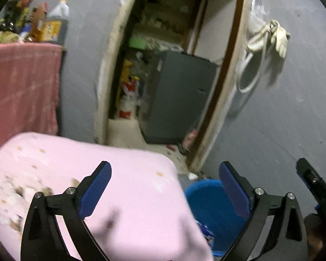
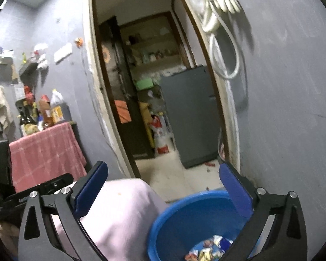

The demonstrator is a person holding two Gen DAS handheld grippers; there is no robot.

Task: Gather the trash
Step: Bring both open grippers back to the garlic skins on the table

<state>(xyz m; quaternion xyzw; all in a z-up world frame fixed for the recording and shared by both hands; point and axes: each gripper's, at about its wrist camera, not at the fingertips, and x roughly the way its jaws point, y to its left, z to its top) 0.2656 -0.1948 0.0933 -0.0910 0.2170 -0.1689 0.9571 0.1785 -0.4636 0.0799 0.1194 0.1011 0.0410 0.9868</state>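
**Both grippers wide, nothing held, above the blue bucket**

Left wrist view: the left gripper [image 1: 165, 187] is spread wide, blue pads [image 1: 95, 190] far apart, with nothing between them. Beneath it lies a pink cloth-covered surface [image 1: 130, 195], spotted with crumbs and stains at its left end. Just beside the cloth's right edge sits the blue bucket [image 1: 206, 198], a few wrappers [image 1: 206, 231] visible inside (partly hidden by the cloth). Part of the right gripper [image 1: 315, 187] shows at the far right edge. Ahead, an open doorway with a grey cabinet [image 1: 180, 95] in it; scraps lie on the pale floor at the threshold. White gloves [image 1: 278, 35] hang on the grey wall, right of the frame. View is blurred.

Right wrist view: the right gripper [image 2: 163, 187] also gapes fully, empty. Directly below and between its fingers is the blue bucket [image 2: 184, 213], holding a small heap of coloured wrappers [image 2: 210, 248] on its bottom. The pink cloth [image 2: 119, 213] touches the bucket's left rim. A red checked cloth [image 2: 45, 150] drapes a table at left, bottles [image 2: 54, 108] standing on it.
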